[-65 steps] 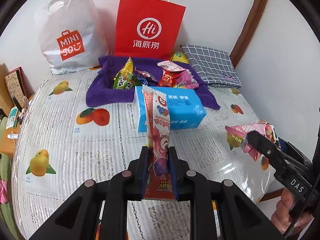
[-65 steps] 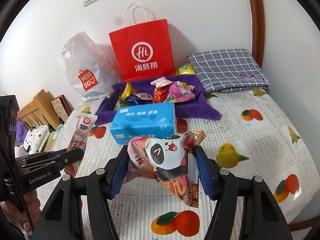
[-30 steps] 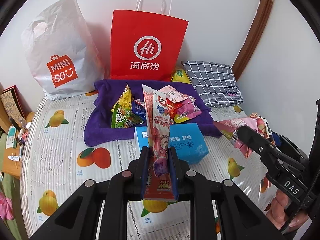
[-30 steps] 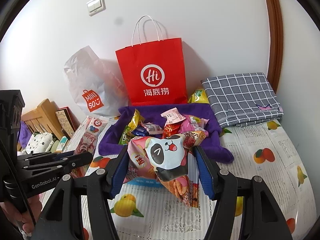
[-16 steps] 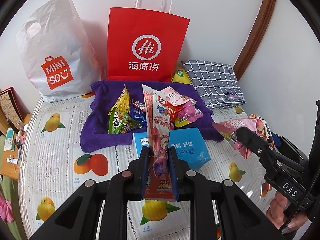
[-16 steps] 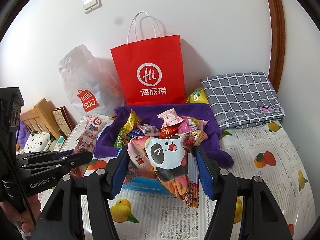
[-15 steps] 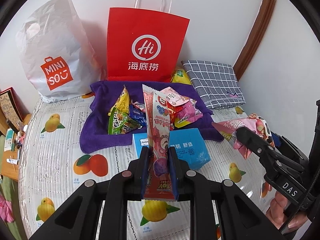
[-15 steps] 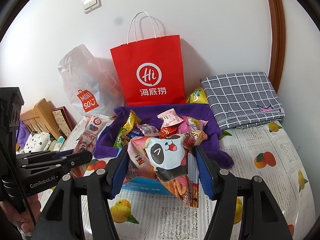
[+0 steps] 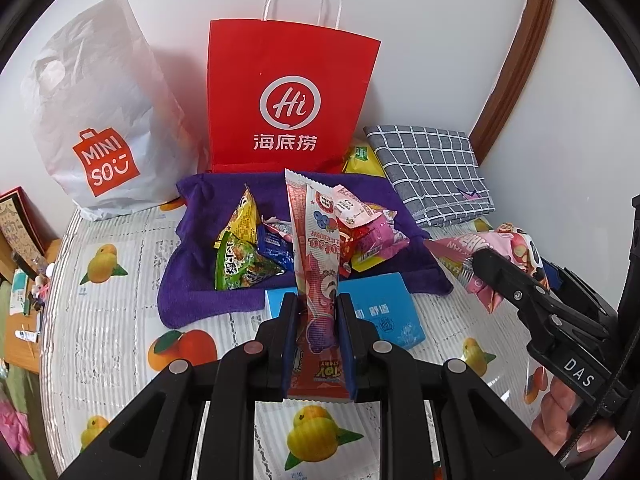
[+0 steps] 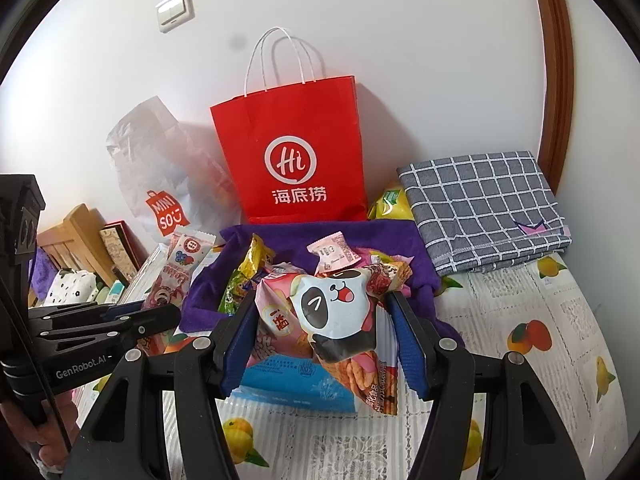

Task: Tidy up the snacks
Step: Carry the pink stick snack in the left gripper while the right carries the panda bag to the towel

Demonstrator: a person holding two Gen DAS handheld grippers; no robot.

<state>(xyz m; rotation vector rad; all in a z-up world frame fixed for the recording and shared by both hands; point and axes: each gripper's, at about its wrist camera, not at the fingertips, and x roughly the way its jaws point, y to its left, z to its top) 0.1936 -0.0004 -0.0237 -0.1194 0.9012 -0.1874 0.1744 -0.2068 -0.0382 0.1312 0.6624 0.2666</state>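
Observation:
My left gripper (image 9: 317, 312) is shut on a long red and pink snack stick packet (image 9: 314, 248) that stands upright between its pads. My right gripper (image 10: 324, 320) is shut on a pink panda snack bag (image 10: 332, 312); it also shows in the left wrist view (image 9: 496, 248). A purple cloth (image 9: 200, 280) ahead holds several snack packets, among them a green one (image 9: 240, 268) and a pink one (image 9: 376, 236). A red paper bag (image 9: 288, 100) stands behind the cloth against the wall.
A blue tissue pack (image 9: 384, 312) lies just in front of the cloth. A white Miniso bag (image 9: 96, 132) stands at the back left. A folded grey checked cloth (image 9: 432, 172) lies at the back right, a yellow bag (image 9: 360, 156) beside it. Wooden furniture (image 10: 76, 240) is at the left.
Both grippers, each still holding its packet, have moved forward and closer to the purple cloth and the red bag. The tissue pack now sits lower and nearer in both views.

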